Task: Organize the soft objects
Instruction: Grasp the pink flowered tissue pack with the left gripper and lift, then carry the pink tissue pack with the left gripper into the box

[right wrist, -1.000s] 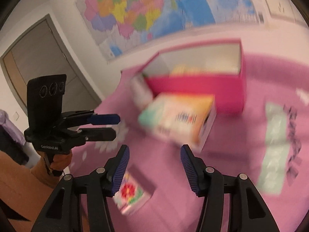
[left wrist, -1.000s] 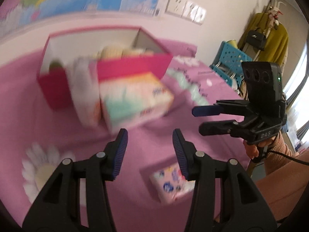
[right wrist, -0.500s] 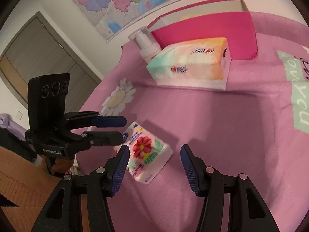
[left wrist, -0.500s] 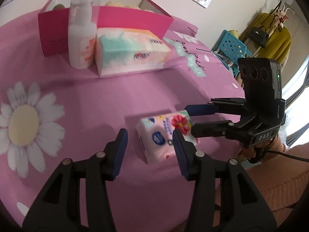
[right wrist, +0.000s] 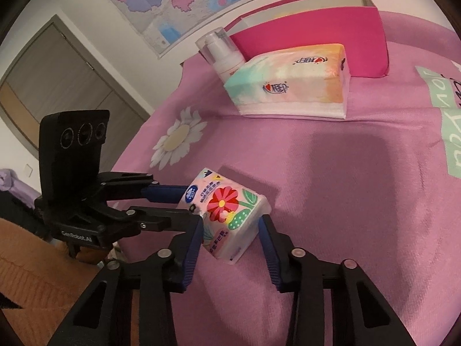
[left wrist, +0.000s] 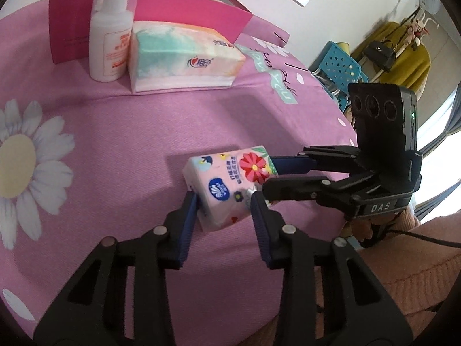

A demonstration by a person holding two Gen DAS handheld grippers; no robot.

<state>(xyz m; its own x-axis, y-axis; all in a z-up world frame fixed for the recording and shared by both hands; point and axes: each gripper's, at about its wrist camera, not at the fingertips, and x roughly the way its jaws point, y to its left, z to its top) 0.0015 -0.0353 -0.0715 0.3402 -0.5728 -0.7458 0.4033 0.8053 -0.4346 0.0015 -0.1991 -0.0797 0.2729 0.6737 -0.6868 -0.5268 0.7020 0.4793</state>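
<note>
We see a small floral tissue pack (left wrist: 230, 186) lying tilted on the pink cloth (left wrist: 115, 144); farther back a larger pastel tissue pack (left wrist: 184, 54) lies flat, just before the pink box (left wrist: 190, 8).

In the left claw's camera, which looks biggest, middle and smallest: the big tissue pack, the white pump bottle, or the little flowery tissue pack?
1. Big tissue pack, biggest.
2 and 3. Little flowery tissue pack and white pump bottle look about alike; the flowery pack is much nearer the camera, so I can't rank them.
</note>
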